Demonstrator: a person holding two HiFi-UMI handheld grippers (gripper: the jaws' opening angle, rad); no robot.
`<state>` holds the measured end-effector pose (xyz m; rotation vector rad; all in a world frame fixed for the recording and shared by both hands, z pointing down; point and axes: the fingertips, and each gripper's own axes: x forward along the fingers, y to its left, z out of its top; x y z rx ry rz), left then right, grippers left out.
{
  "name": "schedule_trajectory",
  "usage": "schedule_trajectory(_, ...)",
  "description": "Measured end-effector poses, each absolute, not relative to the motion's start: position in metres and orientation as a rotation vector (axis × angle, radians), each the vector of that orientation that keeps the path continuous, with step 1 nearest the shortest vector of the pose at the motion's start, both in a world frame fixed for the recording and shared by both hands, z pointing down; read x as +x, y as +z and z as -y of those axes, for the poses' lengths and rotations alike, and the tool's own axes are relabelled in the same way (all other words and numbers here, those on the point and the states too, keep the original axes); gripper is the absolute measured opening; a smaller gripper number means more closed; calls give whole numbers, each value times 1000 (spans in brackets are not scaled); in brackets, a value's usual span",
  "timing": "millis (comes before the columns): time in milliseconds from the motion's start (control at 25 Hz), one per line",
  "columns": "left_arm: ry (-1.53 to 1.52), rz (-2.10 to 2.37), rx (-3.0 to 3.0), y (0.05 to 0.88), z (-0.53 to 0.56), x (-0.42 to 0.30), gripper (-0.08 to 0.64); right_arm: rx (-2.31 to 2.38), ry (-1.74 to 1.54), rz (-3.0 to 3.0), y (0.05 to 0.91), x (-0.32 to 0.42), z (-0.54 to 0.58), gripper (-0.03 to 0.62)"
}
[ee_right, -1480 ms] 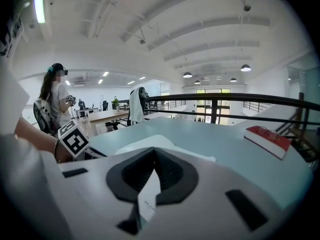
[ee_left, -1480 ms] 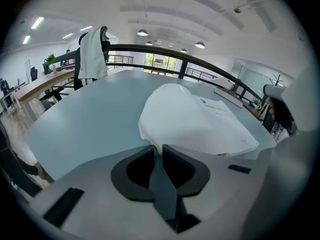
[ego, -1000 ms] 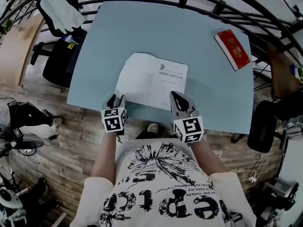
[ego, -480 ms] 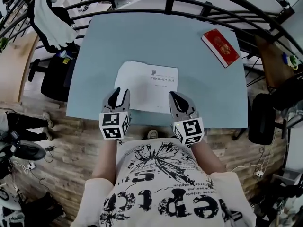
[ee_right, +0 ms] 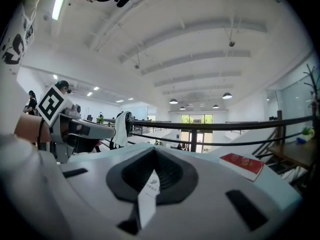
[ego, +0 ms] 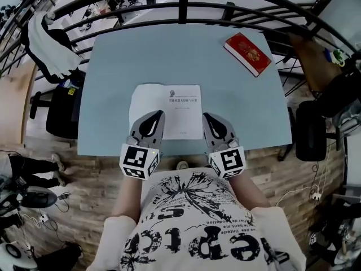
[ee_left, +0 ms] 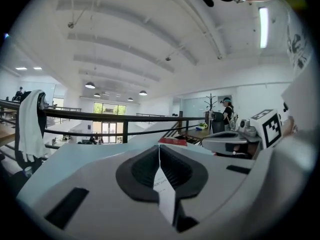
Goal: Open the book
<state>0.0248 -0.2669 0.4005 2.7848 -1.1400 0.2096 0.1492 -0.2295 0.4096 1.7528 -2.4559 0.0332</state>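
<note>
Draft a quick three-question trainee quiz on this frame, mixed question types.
1. True or false: the white book lies open on the blue table.
2. Where is the red book? A) near the table's far right corner B) under the white book C) at the table's near left corner
3. Fill in: the jaws of the right gripper are ___ (together or apart).

Key: 1 true; 2 A; 3 together.
</note>
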Motion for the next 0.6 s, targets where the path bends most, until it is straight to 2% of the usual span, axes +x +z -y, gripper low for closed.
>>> schedule_trajectory(600,196,1101,2810,395,259,34,23,1797,-8,2393,401,162,226,9)
